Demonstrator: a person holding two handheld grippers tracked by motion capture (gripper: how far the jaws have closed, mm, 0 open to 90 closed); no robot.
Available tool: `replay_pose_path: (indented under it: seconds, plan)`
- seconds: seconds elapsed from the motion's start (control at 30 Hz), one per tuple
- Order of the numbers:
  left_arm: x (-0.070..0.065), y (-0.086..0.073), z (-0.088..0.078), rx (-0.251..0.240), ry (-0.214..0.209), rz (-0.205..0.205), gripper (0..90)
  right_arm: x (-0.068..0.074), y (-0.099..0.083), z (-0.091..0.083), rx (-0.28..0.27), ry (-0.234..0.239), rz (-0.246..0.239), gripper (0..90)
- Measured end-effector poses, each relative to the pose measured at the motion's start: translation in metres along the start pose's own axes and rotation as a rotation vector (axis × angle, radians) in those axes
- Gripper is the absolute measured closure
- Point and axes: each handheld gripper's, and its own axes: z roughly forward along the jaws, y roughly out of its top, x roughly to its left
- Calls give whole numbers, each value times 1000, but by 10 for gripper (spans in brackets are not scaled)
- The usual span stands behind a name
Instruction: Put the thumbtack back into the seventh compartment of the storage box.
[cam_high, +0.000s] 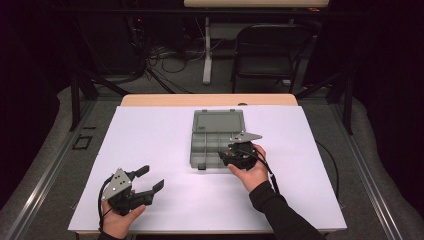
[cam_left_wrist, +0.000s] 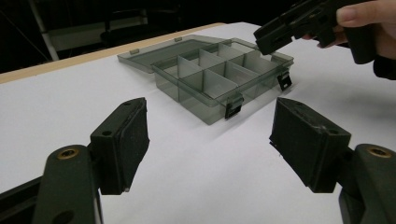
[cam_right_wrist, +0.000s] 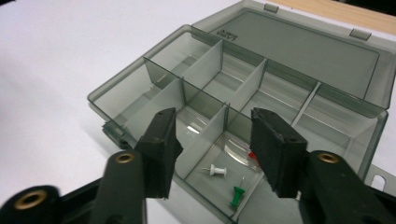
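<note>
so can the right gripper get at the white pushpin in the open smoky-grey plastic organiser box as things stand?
Probably yes. The right gripper hangs open directly over the compartment holding the white pushpin, and the lid lies folded back. The divider walls and the green pushpin close by could crowd it.

I count one organizer box (cam_right_wrist: 243, 88) with its lid open, and three pushpins inside: one white (cam_right_wrist: 217, 171), one green (cam_right_wrist: 237, 195), one red (cam_right_wrist: 252, 156).

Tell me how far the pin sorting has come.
Done: the box lies open with a white pin, a green pin and a partly hidden red one in one compartment. In hand: nothing; right gripper open above them. Left: cannot tell; the left gripper waits open.
</note>
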Motion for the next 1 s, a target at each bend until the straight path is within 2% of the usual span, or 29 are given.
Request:
replay_pose_path:
  seconds: [0.17,0.4,0.57,0.67,0.77,0.83,1.0]
  plan:
    - [0,0,0,-1,2,-1,272,7,1,-14,-25,2,-34,395]
    - [0,0,-1,-4,7,0,272,19,-2,-38,-73,24,-73,352]
    - [0,0,-1,-4,10,-4,272,24,-12,-56,-102,47,-71,341]
    - [0,0,-1,-6,10,-6,272,25,-21,-67,-122,45,-75,338]
    - [0,0,-1,-4,12,-5,272,24,-31,-77,-135,48,-58,337]
    - [0,0,-2,-7,12,-4,272,23,-38,-84,-140,42,-51,337]
    - [0,0,-1,-5,13,-3,272,24,-52,-97,-138,-3,-93,337]
